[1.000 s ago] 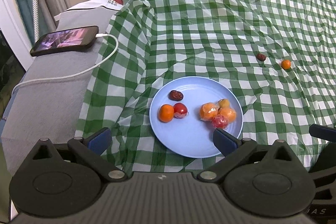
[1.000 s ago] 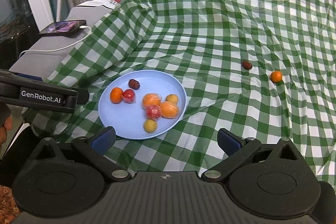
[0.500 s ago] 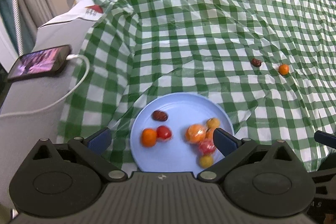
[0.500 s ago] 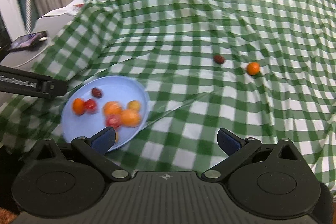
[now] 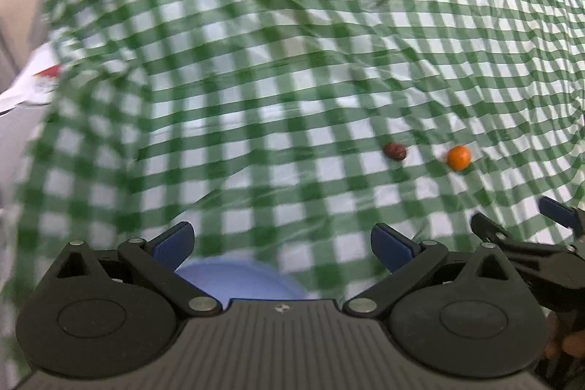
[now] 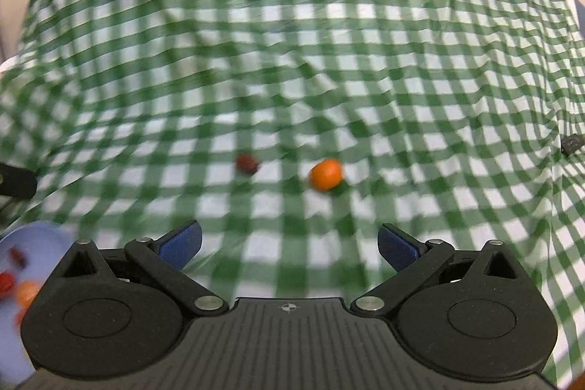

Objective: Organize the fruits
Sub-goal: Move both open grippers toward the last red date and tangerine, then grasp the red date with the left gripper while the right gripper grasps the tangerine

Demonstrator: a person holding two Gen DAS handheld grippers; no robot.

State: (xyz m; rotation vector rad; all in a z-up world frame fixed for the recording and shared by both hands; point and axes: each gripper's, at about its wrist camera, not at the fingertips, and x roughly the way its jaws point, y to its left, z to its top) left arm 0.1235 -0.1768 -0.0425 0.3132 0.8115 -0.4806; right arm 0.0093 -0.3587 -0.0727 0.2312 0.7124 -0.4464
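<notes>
Both frames blurred. My right gripper (image 6: 289, 243) jaws spread, empty, facing orange fruit (image 6: 326, 174) on checked cloth (image 6: 292, 61); dark fruit (image 6: 247, 163) just left of orange one. Plate (image 6: 33, 236) well left of orange one, already holding fruit. Left gripper (image 5: 281, 243) jaws spread, empty, plate rim (image 5: 241, 280) beneath it. I judge: center orange between pads, come down slow, press lightly; round fruit may roll on wrinkles.
</notes>
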